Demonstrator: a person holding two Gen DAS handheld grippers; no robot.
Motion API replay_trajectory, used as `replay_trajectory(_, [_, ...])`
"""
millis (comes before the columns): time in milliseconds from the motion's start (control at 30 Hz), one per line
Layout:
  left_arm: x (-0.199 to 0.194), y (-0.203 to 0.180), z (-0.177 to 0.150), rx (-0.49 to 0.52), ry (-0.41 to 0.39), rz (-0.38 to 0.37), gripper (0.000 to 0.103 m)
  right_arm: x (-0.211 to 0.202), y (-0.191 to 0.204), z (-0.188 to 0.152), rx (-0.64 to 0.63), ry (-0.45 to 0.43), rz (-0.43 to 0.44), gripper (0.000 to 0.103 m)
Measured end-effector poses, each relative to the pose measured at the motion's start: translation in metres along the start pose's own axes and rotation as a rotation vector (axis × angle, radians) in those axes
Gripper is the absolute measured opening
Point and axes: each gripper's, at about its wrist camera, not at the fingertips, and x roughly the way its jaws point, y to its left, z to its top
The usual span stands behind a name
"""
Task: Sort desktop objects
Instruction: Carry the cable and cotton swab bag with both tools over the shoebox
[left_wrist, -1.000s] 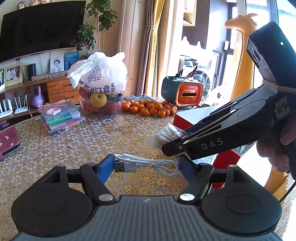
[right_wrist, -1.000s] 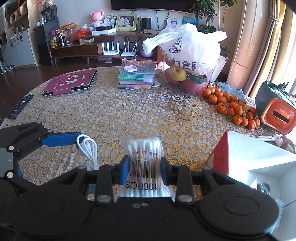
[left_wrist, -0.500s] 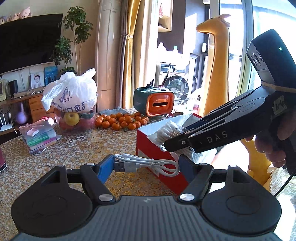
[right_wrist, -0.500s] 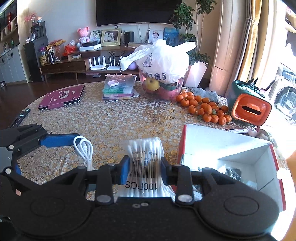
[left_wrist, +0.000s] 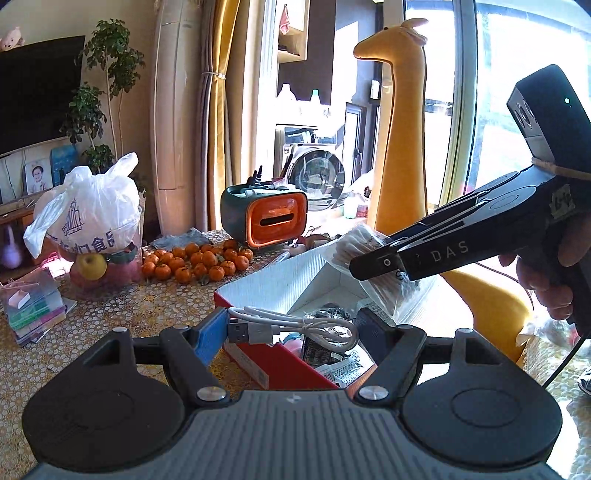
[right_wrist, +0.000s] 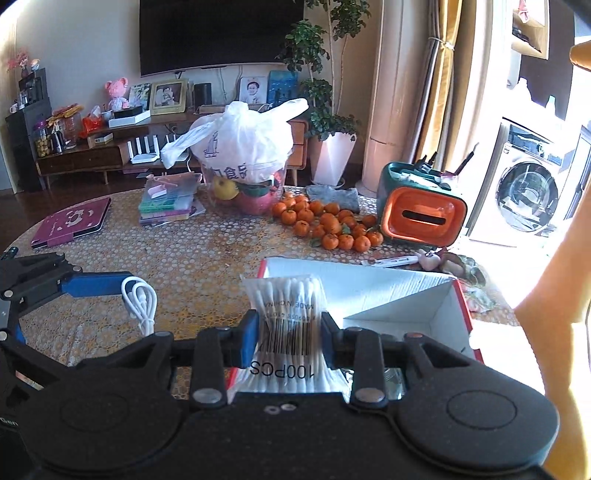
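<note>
My left gripper is shut on a coiled white USB cable, held over the near corner of a red box with a white inside. My right gripper is shut on a clear pack of cotton swabs printed "100PCS", hanging over the same red box. In the left wrist view the right gripper comes in from the right with the cotton swabs above the box. In the right wrist view the left gripper sits at the left with the cable. Small packets lie inside the box.
On the lace-covered round table are a pile of tangerines, a white bag of fruit, an orange and green organiser, stacked clear cases and a maroon tablet case. A yellow giraffe toy stands behind the box.
Both grippers have swung to the right with their loads, from over the bare tablecloth to over the red box. Neither grip has changed.
</note>
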Motion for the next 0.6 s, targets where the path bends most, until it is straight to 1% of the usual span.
replay_trajectory(267, [0.041, -0.015, 0.01, 0.025, 0.046, -0.029, 0.076, 0.012, -0.045, -0.005, 0.062, 0.004, -0.059, 0.033])
replay_trajectory(500, [0.08, -0.029, 0.016, 0.066, 0.079, -0.055, 0.076, 0.029, -0.077, -0.012, 0.105, 0.029, -0.099, 0.033])
replay_trajectory(600, [0.095, -0.032, 0.016, 0.068, 0.105, -0.067, 0.076, 0.038, -0.088, -0.018, 0.125, 0.044, -0.112, 0.033])
